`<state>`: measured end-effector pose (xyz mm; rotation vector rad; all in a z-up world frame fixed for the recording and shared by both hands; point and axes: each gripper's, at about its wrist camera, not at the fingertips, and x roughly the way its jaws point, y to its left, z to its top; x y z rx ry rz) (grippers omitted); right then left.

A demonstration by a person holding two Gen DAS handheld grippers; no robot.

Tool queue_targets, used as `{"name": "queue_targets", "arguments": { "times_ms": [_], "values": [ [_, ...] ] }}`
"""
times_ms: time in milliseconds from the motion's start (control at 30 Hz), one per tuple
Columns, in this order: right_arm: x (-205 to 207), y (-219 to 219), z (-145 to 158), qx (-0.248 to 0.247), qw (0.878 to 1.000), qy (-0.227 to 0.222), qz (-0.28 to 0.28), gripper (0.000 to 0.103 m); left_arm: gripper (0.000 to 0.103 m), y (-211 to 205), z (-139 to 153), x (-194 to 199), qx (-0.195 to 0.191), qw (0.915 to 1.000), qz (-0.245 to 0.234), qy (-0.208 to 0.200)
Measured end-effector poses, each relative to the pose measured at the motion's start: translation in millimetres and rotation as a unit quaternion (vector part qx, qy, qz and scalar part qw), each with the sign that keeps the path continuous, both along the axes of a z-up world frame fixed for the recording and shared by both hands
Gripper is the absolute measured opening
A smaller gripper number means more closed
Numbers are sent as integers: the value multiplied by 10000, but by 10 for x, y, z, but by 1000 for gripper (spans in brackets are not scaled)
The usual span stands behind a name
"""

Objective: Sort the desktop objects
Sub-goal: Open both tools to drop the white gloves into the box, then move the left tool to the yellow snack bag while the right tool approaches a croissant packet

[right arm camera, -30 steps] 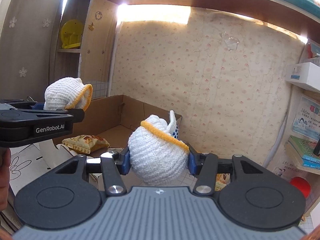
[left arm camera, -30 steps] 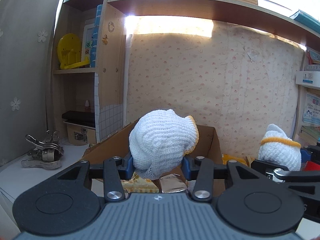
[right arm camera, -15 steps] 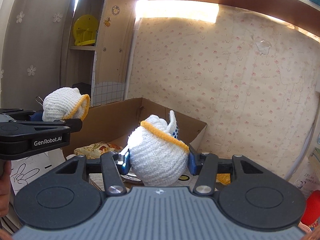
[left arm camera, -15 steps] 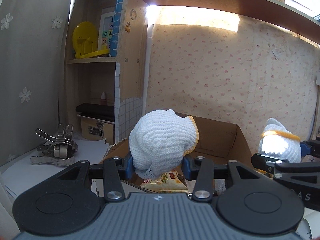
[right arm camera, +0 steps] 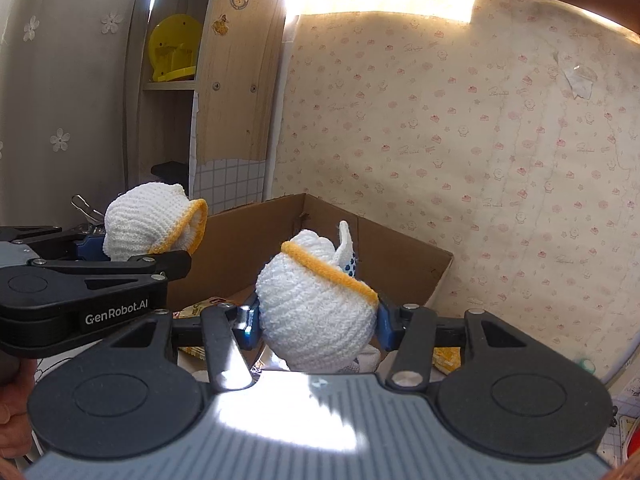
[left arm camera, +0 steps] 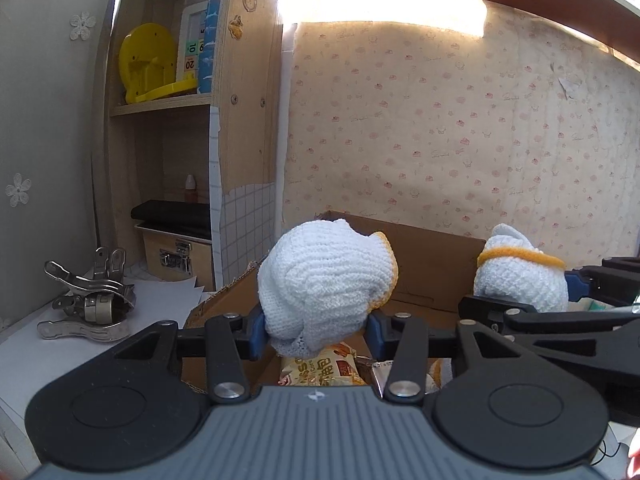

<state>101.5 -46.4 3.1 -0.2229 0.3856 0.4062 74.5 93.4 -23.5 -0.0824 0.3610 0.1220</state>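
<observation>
Patterned wallpaper backs an open cardboard box (left arm camera: 436, 256) on the tabletop. Left gripper (left arm camera: 316, 330) has its fingers clenched on a balled white glove (left arm camera: 324, 280), held over the box's near-left wall, snack packets (left arm camera: 320, 368) just below. Right gripper (right arm camera: 318, 326) clamps a second glove (right arm camera: 312, 312), nearer the box's middle. Judged from this, each drop lies straight down, the right glove better centred

Cardboard box (left arm camera: 432, 256) stands against the far wall, snack packet (left arm camera: 320, 368) inside. Metal clips (left arm camera: 86, 304) lie to its left on the desk; shelf unit (left arm camera: 244, 120) behind them.
</observation>
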Motion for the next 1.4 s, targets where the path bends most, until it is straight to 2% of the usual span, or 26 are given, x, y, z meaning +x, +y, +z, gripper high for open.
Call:
{"name": "queue_targets", "arguments": {
  "times_ms": [433, 567, 667, 933, 1000, 1033, 1200, 1400],
  "values": [
    [235, 51, -119, 48, 9998, 202, 11, 54, 54, 37, -58, 216, -69, 9997, 131, 194],
    [229, -33, -96, 194, 9997, 93, -96, 71, 58, 40, -58, 254, -123, 9995, 127, 257],
    [218, -85, -72, 245, 9996, 82, -113, 73, 61, 9, -55, 260, -118, 9995, 77, 271],
    [78, -254, 34, 332, 9991, -121, -228, 75, 72, -77, -32, 243, -132, 9996, 30, 262],
    [45, -315, 54, 359, 9988, -161, -288, 75, 81, -98, -21, 227, -133, 9996, 19, 237],
    [25, -348, 62, 377, 9986, -179, -311, 75, 82, -107, -13, 215, -138, 9997, 25, 217],
    [-164, -511, 65, 416, 9979, -310, -392, 77, 82, -234, 29, 91, -184, 9997, -137, 93],
    [-463, -842, -22, 351, 9952, -438, -799, 83, 82, -564, 67, -85, -254, 9978, -603, -88]
  ]
}}
